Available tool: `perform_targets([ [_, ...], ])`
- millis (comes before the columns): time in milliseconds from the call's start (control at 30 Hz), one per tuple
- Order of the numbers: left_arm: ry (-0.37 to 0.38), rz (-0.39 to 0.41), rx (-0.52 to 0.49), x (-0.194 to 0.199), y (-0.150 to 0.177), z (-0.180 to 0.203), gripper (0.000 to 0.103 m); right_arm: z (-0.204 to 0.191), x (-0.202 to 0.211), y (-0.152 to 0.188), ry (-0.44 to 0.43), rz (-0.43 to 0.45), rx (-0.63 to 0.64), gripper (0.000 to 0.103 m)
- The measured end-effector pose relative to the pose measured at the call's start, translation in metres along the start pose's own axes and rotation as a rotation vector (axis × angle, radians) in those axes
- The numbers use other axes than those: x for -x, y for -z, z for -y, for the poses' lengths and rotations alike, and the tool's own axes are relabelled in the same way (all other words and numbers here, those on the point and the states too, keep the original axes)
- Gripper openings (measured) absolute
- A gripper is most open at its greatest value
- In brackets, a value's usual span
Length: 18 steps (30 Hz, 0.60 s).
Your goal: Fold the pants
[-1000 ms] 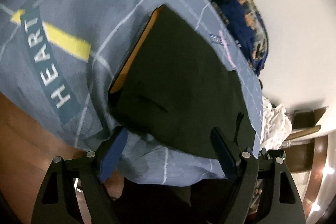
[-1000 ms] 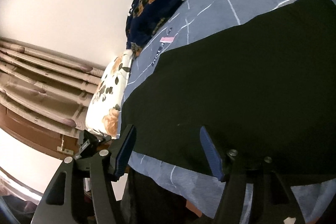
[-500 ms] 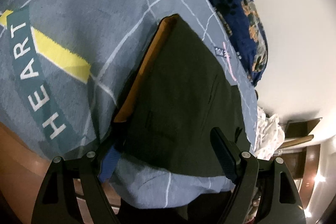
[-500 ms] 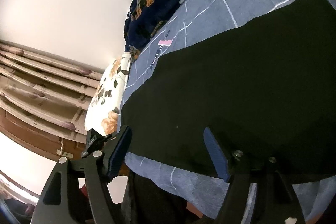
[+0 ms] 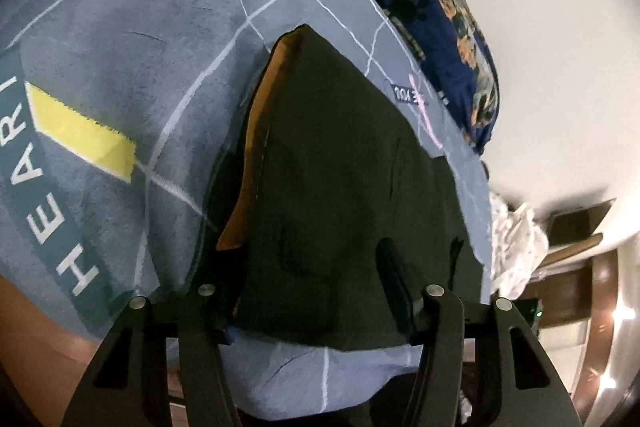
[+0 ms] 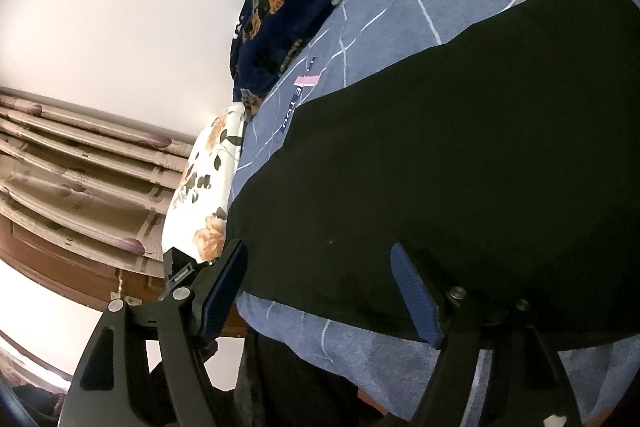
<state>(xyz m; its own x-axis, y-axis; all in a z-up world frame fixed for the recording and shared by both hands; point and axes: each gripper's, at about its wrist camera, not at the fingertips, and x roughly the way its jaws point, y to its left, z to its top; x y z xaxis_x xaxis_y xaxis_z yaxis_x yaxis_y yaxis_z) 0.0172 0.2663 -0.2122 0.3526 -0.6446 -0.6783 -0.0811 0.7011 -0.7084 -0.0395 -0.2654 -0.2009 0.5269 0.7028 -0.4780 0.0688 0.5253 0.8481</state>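
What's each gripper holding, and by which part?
Nothing gripped yet. The left gripper has just been closing over the pants at their near edge, no pinch visible; the right gripper has just been opening, astride that edge.

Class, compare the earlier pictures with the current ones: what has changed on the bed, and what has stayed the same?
The left gripper moved in over the black pants; its jaws have just been closing around their near edge. The right gripper's jaws have been opening over the pants. The pants lie unmoved on the blue bedsheet.
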Motion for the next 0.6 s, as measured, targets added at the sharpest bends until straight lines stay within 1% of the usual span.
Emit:
perform_targets([
  [33,-0.004,0.000,-0.009,-0.001,-0.001,0.001,0.057,0.000,0.000,0.000,0.000,0.000,-0.001,0.073],
  [67,-0.019,0.001,-0.025,-0.003,0.000,0.003,0.051,-0.001,0.001,0.000,0.000,-0.001,-0.002,0.073],
  [133,-0.097,0.003,-0.089,-0.006,0.000,0.011,0.030,-0.002,0.002,0.001,0.002,-0.003,0.002,0.073],
  [267,-0.162,0.008,-0.114,-0.008,0.001,0.020,0.027,-0.001,0.001,0.001,0.004,-0.005,0.007,0.073],
  [333,-0.182,0.024,-0.133,-0.002,0.003,0.030,0.026,-0.001,0.001,0.000,0.003,-0.003,0.005,0.073],
  [467,-0.151,0.089,-0.201,0.017,0.007,0.067,0.025,0.001,0.002,0.000,-0.003,-0.001,0.001,0.073],
  [600,-0.089,0.144,-0.276,0.031,0.012,0.110,0.025,0.003,0.002,-0.001,-0.011,0.002,-0.008,0.073],
])
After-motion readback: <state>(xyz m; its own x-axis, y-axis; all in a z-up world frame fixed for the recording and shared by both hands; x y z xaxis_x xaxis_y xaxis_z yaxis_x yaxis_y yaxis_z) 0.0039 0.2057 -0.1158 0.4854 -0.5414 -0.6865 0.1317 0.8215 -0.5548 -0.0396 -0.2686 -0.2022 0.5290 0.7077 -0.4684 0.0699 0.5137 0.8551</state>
